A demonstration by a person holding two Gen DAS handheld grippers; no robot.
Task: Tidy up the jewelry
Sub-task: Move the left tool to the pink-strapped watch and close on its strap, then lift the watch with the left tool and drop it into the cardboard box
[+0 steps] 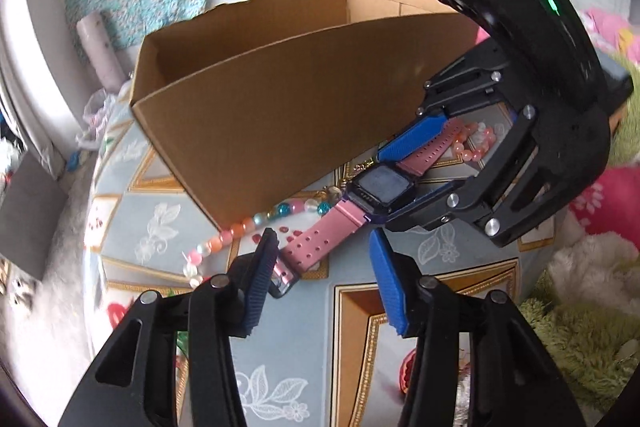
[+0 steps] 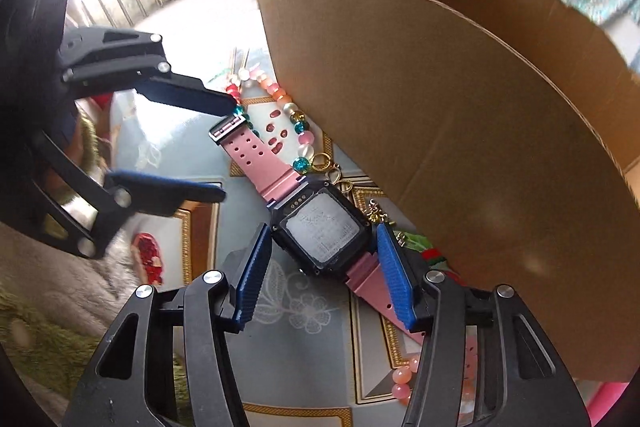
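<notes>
A pink-strapped smartwatch (image 1: 362,201) (image 2: 320,231) lies face down on the patterned cloth, in front of an open cardboard box (image 1: 256,95) (image 2: 460,107). My right gripper (image 2: 324,255) (image 1: 404,171) is open, its blue pads on either side of the black watch body, close to it. My left gripper (image 1: 324,255) (image 2: 224,151) is open around the strap's buckle end, one pad touching the buckle. A beaded bracelet (image 1: 240,231) (image 2: 296,131) with pink, orange and teal beads lies between the watch and the box.
More pink beads (image 1: 476,143) (image 2: 404,383) lie behind my right gripper. Gold charms (image 2: 332,171) sit by the box wall. The table (image 1: 160,223) is covered with a blue and gold cloth. Green fluffy fabric (image 1: 580,339) lies at the right edge.
</notes>
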